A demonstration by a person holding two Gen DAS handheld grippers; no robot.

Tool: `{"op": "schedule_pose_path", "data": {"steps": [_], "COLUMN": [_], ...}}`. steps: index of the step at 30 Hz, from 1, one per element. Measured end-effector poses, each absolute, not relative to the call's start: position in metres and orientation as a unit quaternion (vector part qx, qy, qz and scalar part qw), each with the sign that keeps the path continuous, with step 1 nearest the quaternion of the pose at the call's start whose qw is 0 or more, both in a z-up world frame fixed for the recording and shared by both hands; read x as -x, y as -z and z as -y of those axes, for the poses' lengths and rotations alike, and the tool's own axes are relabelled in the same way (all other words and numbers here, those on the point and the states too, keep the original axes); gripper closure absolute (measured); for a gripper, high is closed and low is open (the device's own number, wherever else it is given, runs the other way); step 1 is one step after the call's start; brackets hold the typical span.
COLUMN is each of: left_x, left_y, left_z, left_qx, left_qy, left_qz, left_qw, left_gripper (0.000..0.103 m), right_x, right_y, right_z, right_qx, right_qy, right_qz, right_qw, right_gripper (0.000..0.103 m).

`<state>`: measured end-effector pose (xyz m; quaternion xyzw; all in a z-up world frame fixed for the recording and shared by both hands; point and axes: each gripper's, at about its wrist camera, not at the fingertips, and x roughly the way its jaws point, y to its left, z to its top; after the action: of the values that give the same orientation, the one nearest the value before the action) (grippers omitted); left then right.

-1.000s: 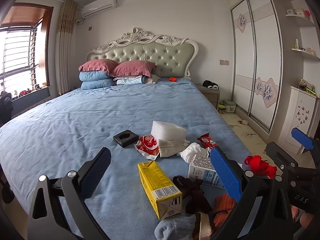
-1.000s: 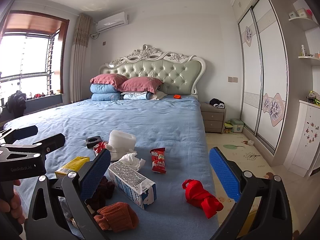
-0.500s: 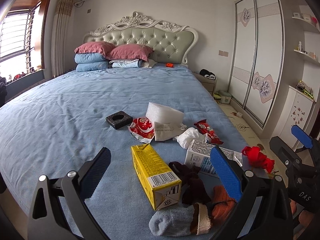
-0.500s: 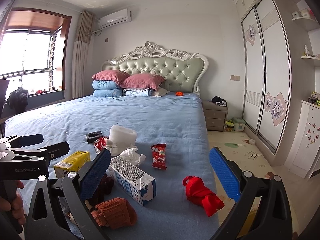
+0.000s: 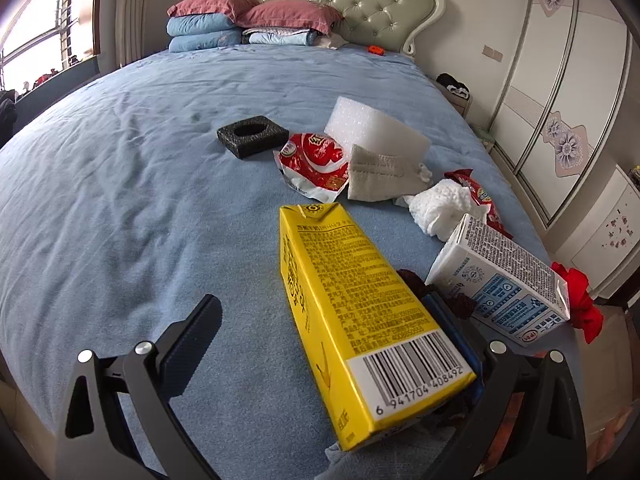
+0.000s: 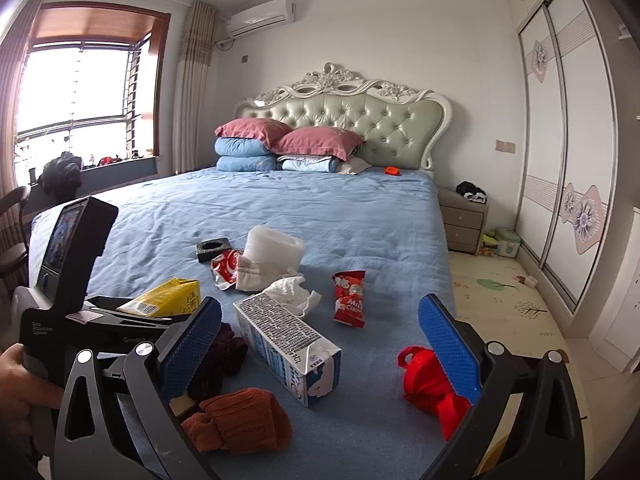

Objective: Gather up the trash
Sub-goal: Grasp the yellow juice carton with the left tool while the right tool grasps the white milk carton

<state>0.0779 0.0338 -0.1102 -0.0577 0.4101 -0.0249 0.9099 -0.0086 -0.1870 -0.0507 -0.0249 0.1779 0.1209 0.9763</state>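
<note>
A wide bed with a wrinkled blue sheet (image 6: 320, 216) fills the room, its tufted pale-green headboard with white carved trim (image 6: 352, 120) against a white wall. 2 dusty-pink pillows (image 6: 288, 136) lie on folded blue quilts at the head. A bright window with a wooden frame (image 6: 84, 80) and beige curtain are at the left, a white air conditioner (image 6: 260, 18) is high on the wall, and white sliding wardrobe doors with flower motifs (image 6: 568, 152) line the right side beside a grey nightstand (image 6: 464, 220).

The trash is gathered near the foot of the bed: a black square foam piece with a round hole (image 5: 253, 135), a red-and-white crumpled snack bag (image 5: 314, 162), a white foam block (image 5: 374, 130), crumpled white tissue (image 5: 438, 208), a red candy wrapper (image 6: 350, 298), a white-and-blue milk carton lying on its side (image 6: 288, 346) and a yellow drink carton with a barcode (image 5: 360, 312). A rust-orange knitted sock (image 6: 240, 420), a dark maroon sock and a red cloth bundle (image 6: 432, 386) lie among them.

The left tool (image 5: 324, 332) is wide apart around the yellow carton; its jaws have just been closing a little, the right pad is just beside or touching the carton's side, and the left pad stands clear, so nothing is gripped. The right tool (image 6: 320, 344) is spread wide over the milk carton, holding nothing. A hand (image 6: 24, 384) grips the left tool's handle.
</note>
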Motion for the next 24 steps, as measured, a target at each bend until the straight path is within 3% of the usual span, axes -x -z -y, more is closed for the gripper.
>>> {"op": "schedule_pose_path", "data": {"steps": [1,3,6,14,16,18,21,22,24], "left_x": [-0.08,-0.084,-0.085,-0.078,-0.076,-0.073,-0.069,-0.068,-0.065], "left_y": [0.115,0.124,0.126,0.113,0.107,0.101,0.091,0.088,0.083], "left_z": [-0.035,-0.038,-0.046,-0.057,-0.059,-0.06,-0.058,-0.057,-0.054], "left_qx": [0.064,0.076,0.087,0.101,0.105,0.105,0.099,0.096,0.093], "left_qy": [0.032,0.042,0.045,0.065,0.069,0.069,0.076,0.079,0.085], "left_qz": [-0.417,-0.432,-0.427,-0.406,-0.398,-0.39,-0.38,-0.377,-0.372], "left_qw": [0.906,0.898,0.899,0.906,0.909,0.912,0.916,0.918,0.92], "left_gripper": [0.016,0.053,0.063,0.063,0.063,0.063,0.063,0.063,0.063], "right_x": [0.004,-0.007,-0.025,-0.062,-0.069,-0.076,-0.081,-0.081,-0.078], "right_y": [0.052,0.056,0.062,0.077,0.083,0.091,0.098,0.099,0.095], "right_z": [0.185,0.181,0.175,0.165,0.161,0.157,0.155,0.154,0.154], "right_qx": [0.027,0.038,0.061,0.103,0.115,0.127,0.128,0.131,0.13], "right_qy": [-0.134,-0.159,-0.173,-0.206,-0.205,-0.203,-0.213,-0.216,-0.217], "right_qz": [-0.187,-0.207,-0.24,-0.31,-0.325,-0.344,-0.362,-0.361,-0.352], "right_qw": [0.973,0.964,0.953,0.922,0.916,0.908,0.898,0.898,0.901], "right_gripper": [0.008,0.008,0.008,0.009,0.014,0.029,0.061,0.067,0.067]}}
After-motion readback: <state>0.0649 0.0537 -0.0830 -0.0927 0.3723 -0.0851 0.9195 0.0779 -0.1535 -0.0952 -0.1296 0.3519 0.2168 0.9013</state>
